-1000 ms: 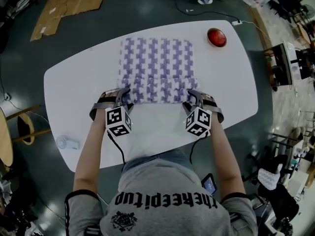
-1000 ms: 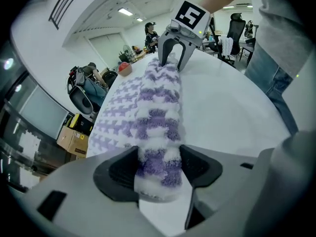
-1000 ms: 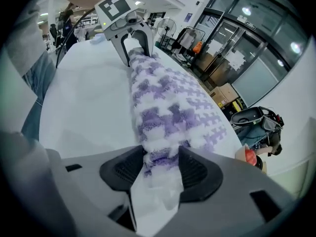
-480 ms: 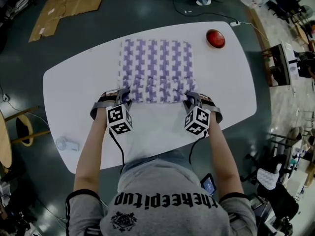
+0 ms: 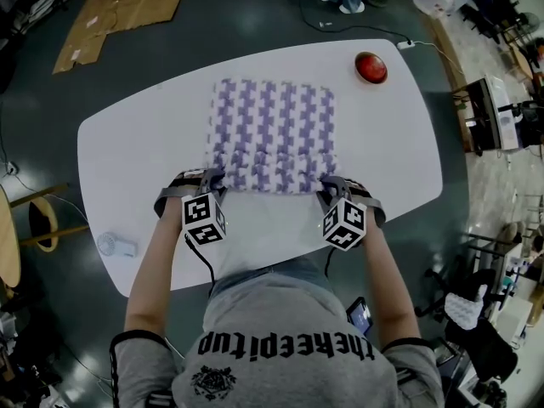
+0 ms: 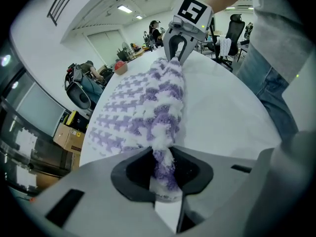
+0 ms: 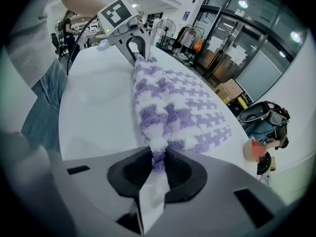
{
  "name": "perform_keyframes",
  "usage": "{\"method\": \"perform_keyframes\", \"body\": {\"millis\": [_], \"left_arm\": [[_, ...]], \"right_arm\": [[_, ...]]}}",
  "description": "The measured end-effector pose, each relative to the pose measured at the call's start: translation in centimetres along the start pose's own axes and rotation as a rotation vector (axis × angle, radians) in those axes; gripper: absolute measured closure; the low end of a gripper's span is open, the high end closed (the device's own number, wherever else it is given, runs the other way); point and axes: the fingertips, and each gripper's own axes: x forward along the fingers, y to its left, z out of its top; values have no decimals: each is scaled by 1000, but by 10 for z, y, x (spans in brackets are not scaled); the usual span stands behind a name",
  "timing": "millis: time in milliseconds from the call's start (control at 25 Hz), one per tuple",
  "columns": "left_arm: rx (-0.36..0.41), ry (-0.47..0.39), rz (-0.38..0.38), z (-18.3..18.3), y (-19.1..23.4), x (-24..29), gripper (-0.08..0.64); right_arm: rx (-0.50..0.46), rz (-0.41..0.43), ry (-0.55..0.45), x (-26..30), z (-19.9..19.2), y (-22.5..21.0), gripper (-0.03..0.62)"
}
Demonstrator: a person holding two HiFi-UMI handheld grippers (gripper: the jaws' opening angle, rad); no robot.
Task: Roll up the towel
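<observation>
Left gripper [image 6: 165, 181]: pinches the near left corner of the towel [image 5: 272, 134], with fluffy purple-and-white cloth bunched between the pads and the jaws just drawn in on it. Right gripper [image 7: 155, 174]: clamps the near right corner the same way, cloth squeezed between the pads, jaws likewise just drawn in. Both angled steeply down at the towel's near edge, one at each end, marker cubes toward the person. Near edge raised in a soft ridge between the two grips; the rest spread flat across the middle of the white table [image 5: 382, 143]. Beyond the far right corner, apart from the cloth, a red button [image 5: 371, 66]. Near the table's left front rim, a small white thing [image 5: 116, 246], too small to tell. On the floor at far left, flattened cardboard [image 5: 119, 7].
</observation>
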Motion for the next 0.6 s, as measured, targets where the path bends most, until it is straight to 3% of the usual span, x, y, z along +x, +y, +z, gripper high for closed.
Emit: {"method": "perform_keyframes", "body": {"millis": [400,600], "left_arm": [[34,4,-129,3,-62,-26,472],[41,9,-151,4,-66,-29,472]], "right_arm": [[62,125,-8,-29,-15,57,528],[104,149,-24,-34,-16,61,526]]}}
